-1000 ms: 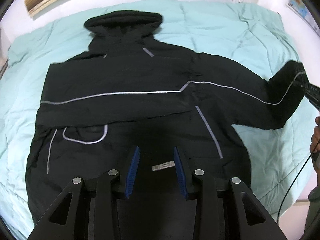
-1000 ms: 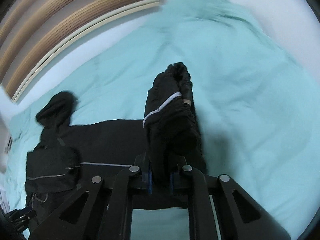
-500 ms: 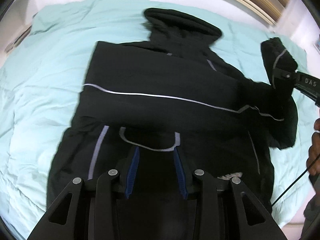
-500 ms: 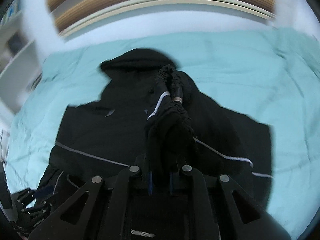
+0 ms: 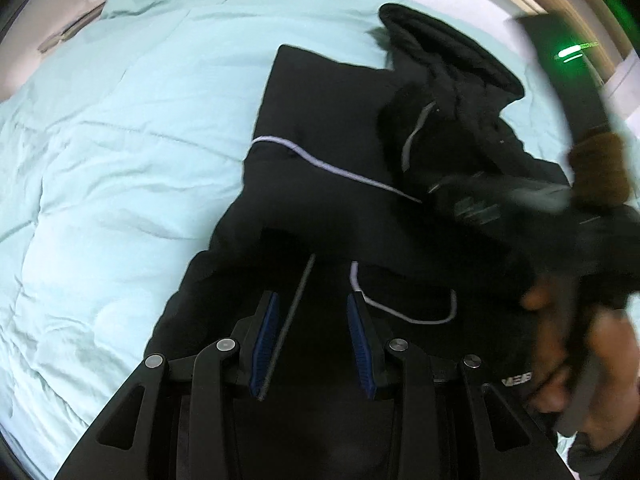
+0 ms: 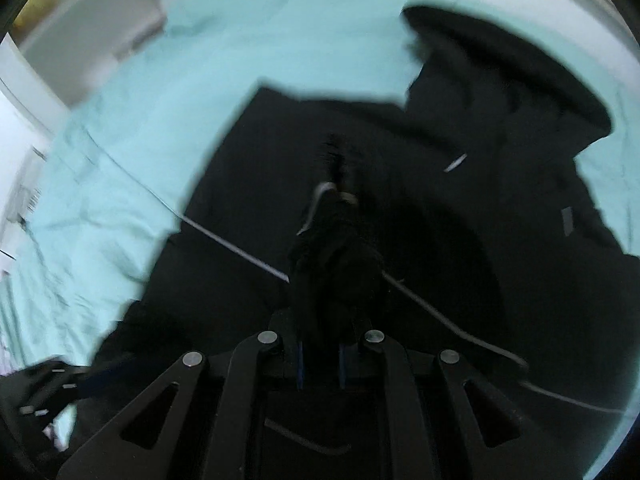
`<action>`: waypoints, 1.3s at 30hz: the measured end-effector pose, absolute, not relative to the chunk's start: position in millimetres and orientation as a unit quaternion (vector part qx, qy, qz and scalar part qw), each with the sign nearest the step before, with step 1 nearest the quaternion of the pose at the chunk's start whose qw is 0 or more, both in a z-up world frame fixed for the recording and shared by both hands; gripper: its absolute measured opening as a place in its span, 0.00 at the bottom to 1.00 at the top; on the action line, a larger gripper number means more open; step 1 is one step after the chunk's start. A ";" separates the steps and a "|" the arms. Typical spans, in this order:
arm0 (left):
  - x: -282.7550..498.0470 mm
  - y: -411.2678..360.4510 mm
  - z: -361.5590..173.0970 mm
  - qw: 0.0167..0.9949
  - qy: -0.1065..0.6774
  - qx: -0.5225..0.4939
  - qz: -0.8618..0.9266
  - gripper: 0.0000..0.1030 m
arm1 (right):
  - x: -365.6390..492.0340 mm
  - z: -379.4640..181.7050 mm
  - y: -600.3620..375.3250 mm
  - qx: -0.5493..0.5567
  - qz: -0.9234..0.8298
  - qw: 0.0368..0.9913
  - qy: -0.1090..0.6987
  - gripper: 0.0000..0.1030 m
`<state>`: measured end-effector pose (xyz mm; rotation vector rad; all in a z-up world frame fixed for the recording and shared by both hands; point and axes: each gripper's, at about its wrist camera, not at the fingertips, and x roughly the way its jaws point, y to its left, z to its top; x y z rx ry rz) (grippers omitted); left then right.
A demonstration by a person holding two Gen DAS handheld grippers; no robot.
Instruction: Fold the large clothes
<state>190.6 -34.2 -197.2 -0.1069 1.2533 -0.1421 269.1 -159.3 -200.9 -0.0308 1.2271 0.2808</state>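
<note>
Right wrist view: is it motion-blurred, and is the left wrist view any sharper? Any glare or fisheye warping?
Right wrist view: smeared all over; jacket edges and duvet are soft, though the sleeve cuff in the right gripper reads. Left wrist view: sharper on the left gripper and piping, blurred at the right where the hand passes; green light streak top right. Both curve at the rim.

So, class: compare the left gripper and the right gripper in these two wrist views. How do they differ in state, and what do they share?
1. The left gripper has its jaws parted with nothing between them; the right gripper has its jaws nearly together, clamped on the jacket's sleeve cuff.
2. The left gripper hangs over the jacket near its hem; the right gripper holds the cuff over the jacket's body.
Shared: both are black with blue pads, over the teal bedspread.
</note>
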 end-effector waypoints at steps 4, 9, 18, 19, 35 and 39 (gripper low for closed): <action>198.1 -25.4 -206.7 0.803 0.590 -0.053 -0.060 0.35 | 272.6 -221.3 -153.9 -0.005 0.134 0.800 0.585 0.27; 206.7 -22.0 -208.7 0.802 0.589 -0.068 -0.073 0.35 | 263.0 -203.6 -163.6 0.037 0.190 0.779 0.597 0.49; 243.9 -40.8 -197.8 0.803 0.570 -0.105 -0.139 0.58 | 195.7 -156.8 -280.6 0.048 0.076 0.831 0.548 0.62; 250.0 -41.8 -199.7 0.799 0.570 -0.122 -0.147 0.59 | 190.8 -160.4 -297.2 0.046 0.047 0.833 0.549 0.62; 300.6 -70.0 -211.4 0.787 0.576 -0.122 -0.184 0.62 | 174.1 -174.6 -370.7 0.073 -0.017 0.830 0.553 0.62; 305.5 -85.5 -224.0 0.797 0.571 -0.084 -0.179 0.17 | 172.8 -168.0 -383.8 0.078 -0.035 0.833 0.547 0.62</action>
